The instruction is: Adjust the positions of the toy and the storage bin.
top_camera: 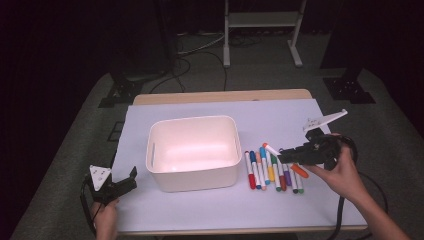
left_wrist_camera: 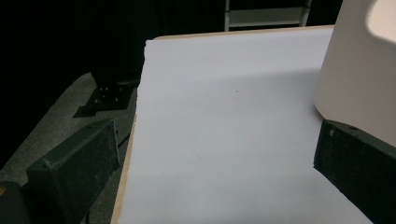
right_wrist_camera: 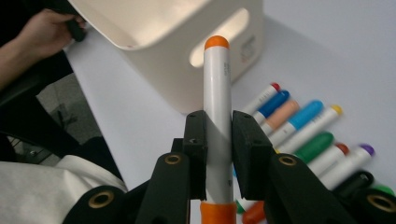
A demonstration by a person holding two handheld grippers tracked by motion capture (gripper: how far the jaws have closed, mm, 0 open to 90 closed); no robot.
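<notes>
A white bin [top_camera: 192, 152] stands in the middle of the white sheet, empty inside. To its right lies a row of several coloured markers [top_camera: 270, 172]. My right gripper [top_camera: 286, 155] is above that row, shut on an orange marker [right_wrist_camera: 217, 116] with a white barrel; the marker's orange end points toward the bin [right_wrist_camera: 187, 42]. The rest of the markers [right_wrist_camera: 299, 126] lie below it. My left gripper [top_camera: 131, 181] rests at the table's front left, open and holding nothing. In the left gripper view its jaws stand wide apart over bare sheet, with the bin's wall [left_wrist_camera: 359, 74] at the right.
The white sheet [top_camera: 200, 205] covers a wooden table [top_camera: 220, 96]. The sheet's left edge [left_wrist_camera: 137, 116] lies near the left gripper. Beyond the table are black stand bases [top_camera: 117, 92] and a white frame [top_camera: 262, 35] on grey carpet, with cables.
</notes>
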